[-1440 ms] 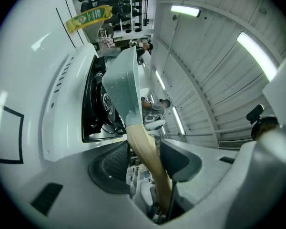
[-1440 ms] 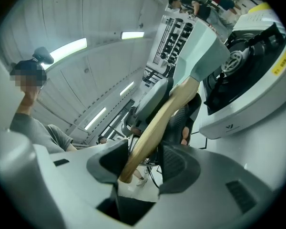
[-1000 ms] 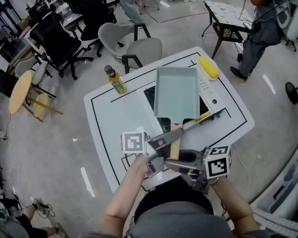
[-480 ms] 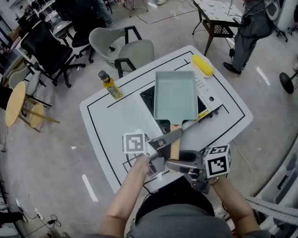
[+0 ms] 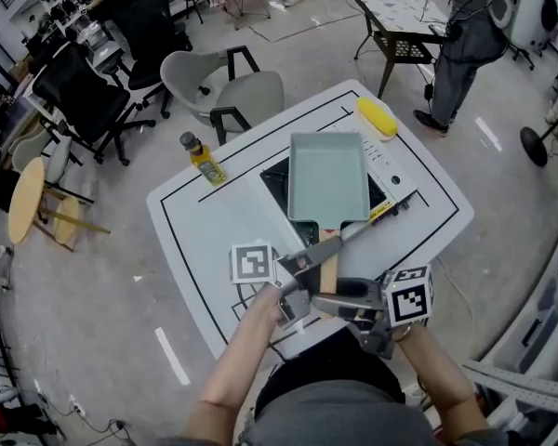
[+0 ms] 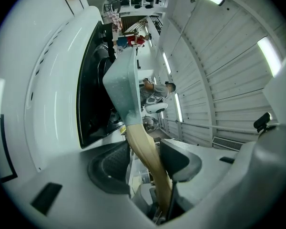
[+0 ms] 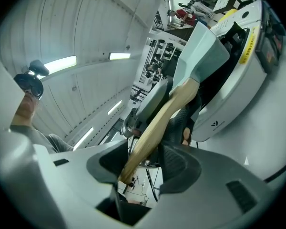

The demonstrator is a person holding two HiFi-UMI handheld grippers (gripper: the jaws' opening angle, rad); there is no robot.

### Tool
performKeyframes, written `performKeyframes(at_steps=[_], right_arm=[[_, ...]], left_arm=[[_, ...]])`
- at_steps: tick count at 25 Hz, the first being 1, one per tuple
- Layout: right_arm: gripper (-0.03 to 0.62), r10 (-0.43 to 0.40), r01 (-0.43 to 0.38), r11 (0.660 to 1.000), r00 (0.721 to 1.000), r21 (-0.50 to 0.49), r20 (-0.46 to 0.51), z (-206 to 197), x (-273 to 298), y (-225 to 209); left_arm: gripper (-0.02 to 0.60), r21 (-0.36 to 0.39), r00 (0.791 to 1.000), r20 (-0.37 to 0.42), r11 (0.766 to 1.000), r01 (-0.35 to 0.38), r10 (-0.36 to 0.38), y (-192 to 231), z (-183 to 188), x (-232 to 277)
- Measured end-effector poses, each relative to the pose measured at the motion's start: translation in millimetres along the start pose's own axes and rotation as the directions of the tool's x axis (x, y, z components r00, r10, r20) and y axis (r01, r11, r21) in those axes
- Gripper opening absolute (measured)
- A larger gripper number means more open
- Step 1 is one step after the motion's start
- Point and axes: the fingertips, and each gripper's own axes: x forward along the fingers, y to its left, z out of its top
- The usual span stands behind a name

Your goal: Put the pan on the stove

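The left gripper is clamped on the pale wooden handle with the stick pressed between its dark ribbed pads. The right gripper is closed on the same handle nearer its butt end. The handle is smooth, slightly curved and tapering, so a stick like that could roll in the grip. The two grips look best kept in line and squeezed evenly while the pan goes down level.

The pan is a shallow, straight-walled rectangle in matte pale green. It sits over the stove, covering most of the glossy black cooktop. Whether its base touches the glass I cannot tell. I judge the step nearly done: lower flat, then release one gripper at a time.

The stove's white housing rests on the white counter, which is marked with black lines. A small bottle of yellow liquid stands well apart from the stove.
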Motion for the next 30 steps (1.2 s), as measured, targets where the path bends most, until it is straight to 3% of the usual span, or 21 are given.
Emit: performKeyframes(at_steps=[24, 30], right_arm=[[0.196, 0.053, -0.055, 0.997, 0.998, 0.059, 0.037, 11.0, -6.7, 0.9], [0.190, 0.069, -0.072, 0.995, 0.997, 0.062, 0.042, 13.6, -9.5, 0.8]], left_arm=[[0.187, -0.053, 0.998, 0.055, 0.999, -0.012, 0.015, 1.7, 7.5, 4.9], [0.187, -0.030, 0.998, 0.055, 0.999, -0.023, 0.025, 3.9, 10.1, 7.0]])
